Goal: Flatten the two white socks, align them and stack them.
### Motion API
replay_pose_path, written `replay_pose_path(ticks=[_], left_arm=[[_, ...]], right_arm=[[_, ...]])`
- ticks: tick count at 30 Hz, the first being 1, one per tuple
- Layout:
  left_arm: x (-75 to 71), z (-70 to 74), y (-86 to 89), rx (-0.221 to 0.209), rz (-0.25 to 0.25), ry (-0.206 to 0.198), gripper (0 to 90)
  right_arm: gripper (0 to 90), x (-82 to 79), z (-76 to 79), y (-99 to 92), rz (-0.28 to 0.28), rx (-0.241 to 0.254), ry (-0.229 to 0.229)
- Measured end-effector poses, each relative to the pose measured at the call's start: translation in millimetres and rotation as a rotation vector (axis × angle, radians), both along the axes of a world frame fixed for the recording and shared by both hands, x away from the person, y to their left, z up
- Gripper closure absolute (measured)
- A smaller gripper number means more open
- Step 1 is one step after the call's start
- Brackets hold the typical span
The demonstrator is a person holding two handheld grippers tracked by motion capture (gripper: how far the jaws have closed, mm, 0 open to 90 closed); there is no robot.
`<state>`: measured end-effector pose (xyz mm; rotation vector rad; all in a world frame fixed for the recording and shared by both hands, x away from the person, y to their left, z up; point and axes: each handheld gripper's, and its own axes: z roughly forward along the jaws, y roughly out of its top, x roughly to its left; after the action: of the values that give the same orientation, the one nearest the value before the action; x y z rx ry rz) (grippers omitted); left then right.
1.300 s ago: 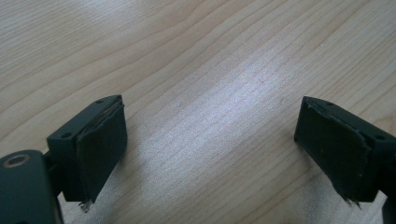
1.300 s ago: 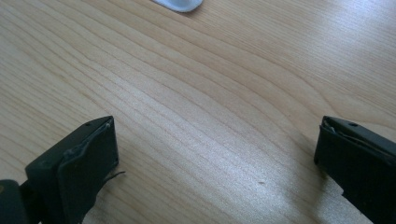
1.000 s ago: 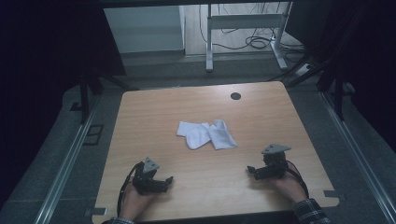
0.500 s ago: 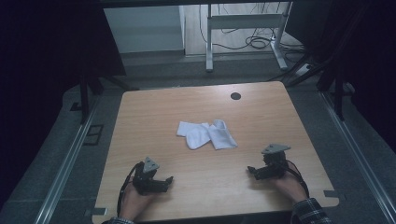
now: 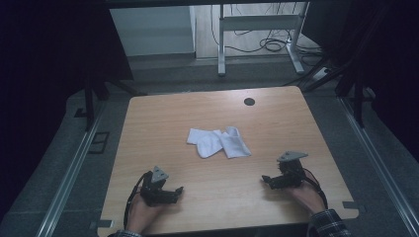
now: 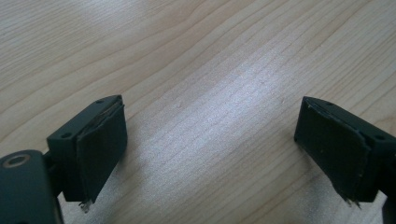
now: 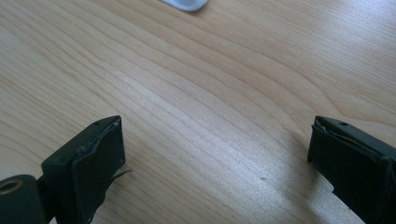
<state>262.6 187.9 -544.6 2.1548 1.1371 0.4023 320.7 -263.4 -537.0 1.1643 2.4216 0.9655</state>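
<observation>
A pair of white socks point(image 5: 219, 142) lies crumpled in the middle of the wooden table point(image 5: 163, 118). My left gripper point(image 5: 175, 191) rests near the front left edge, held by a hand, open with bare wood between its jaws point(image 6: 212, 154). My right gripper point(image 5: 266, 179) rests near the front right, also open over bare wood point(image 7: 215, 163). A white edge of a sock point(image 7: 184, 4) shows at the top of the right gripper view. Both grippers are well apart from the socks.
A dark round hole point(image 5: 249, 101) sits in the table near its far edge. Beyond the table stands a white desk frame point(image 5: 257, 34) with cables on the floor. Dark rails run along both sides.
</observation>
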Motion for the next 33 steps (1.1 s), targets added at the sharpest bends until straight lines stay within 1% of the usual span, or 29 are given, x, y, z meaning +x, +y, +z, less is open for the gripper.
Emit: replay_pose_path(ticks=[4, 8, 11, 14, 16, 19, 21, 24, 29, 33], left_arm=[[0.0, 0.1, 0.0, 0.001, 0.000, 0.001, 9.5], [0.1, 0.1, 0.0, 0.001, 0.000, 0.000, 9.5], [0.3, 0.0, -0.1, 0.000, 0.001, 0.000, 9.5], [0.4, 0.0, -0.1, 0.000, 0.001, 0.000, 9.5], [0.5, -0.1, -0.2, -0.001, 0.001, -0.001, 9.5], [0.5, -0.1, -0.2, -0.001, 0.001, -0.001, 9.5], [0.5, -0.1, -0.2, -0.001, 0.001, -0.001, 9.5], [0.5, -0.1, -0.2, -0.001, 0.001, -0.001, 9.5], [0.5, -0.1, -0.2, -0.001, 0.001, -0.001, 9.5], [0.5, 0.0, -0.1, 0.000, 0.000, 0.000, 9.5]], right_arm=[[4.9, 0.7, 3.9, -0.3, -0.008, 0.027, -0.006], [5.1, 1.7, 7.1, -0.6, -0.017, 0.043, 0.004], [5.2, 3.4, 10.7, 0.4, -0.021, 0.070, 0.009], [5.2, 4.5, 12.4, 1.7, -0.012, 0.061, 0.007], [7.0, 7.1, 15.9, 3.0, -0.006, 0.058, 0.004], [12.8, 10.3, 20.3, 4.9, -0.001, 0.049, -0.001], [16.1, 12.3, 22.9, 6.5, 0.001, 0.061, -0.005], [23.1, 15.3, 25.7, 9.8, 0.005, 0.050, -0.019], [29.7, 20.8, 29.9, 15.2, 0.006, 0.041, -0.032], [37.6, 26.3, 35.3, 19.4, 0.012, 0.039, -0.043]])
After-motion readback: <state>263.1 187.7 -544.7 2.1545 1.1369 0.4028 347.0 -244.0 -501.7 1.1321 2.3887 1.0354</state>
